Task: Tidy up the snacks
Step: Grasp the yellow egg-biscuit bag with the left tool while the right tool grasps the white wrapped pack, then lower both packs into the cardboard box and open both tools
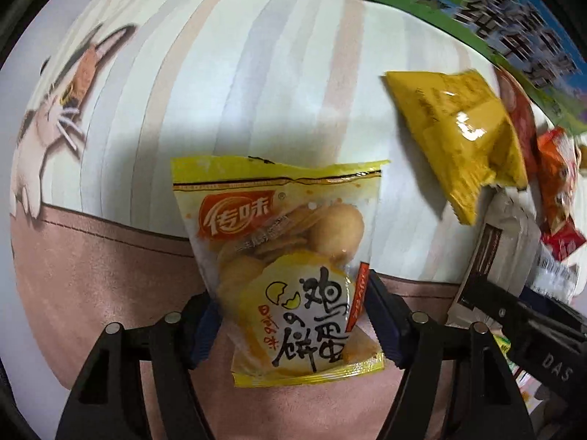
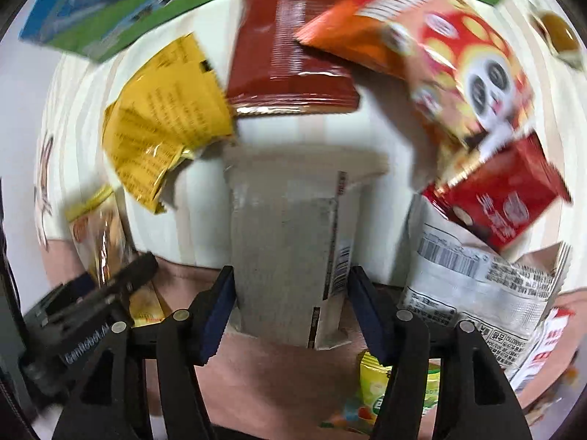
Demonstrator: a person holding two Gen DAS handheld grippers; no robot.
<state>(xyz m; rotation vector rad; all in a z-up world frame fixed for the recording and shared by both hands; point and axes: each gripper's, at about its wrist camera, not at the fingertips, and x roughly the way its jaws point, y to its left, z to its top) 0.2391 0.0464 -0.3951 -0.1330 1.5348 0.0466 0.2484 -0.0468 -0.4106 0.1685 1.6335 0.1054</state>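
My left gripper (image 1: 290,315) is shut on a yellow egg-biscuit packet (image 1: 286,256), holding it above the pink and striped cloth (image 1: 205,91). My right gripper (image 2: 290,304) is shut on a grey-white snack packet (image 2: 290,242), back side up. In the right wrist view a yellow packet (image 2: 165,124), a dark red packet (image 2: 290,55), an orange-red panda packet (image 2: 440,58) and a small red packet (image 2: 502,201) lie ahead. The yellow packet also shows in the left wrist view (image 1: 458,128).
A white barcode packet (image 2: 477,286) lies right of my right gripper, a green-yellow candy packet (image 2: 367,388) below it. A green and blue printed board (image 1: 477,11) borders the far side. The left gripper and its biscuit packet (image 2: 99,242) show at the right view's left.
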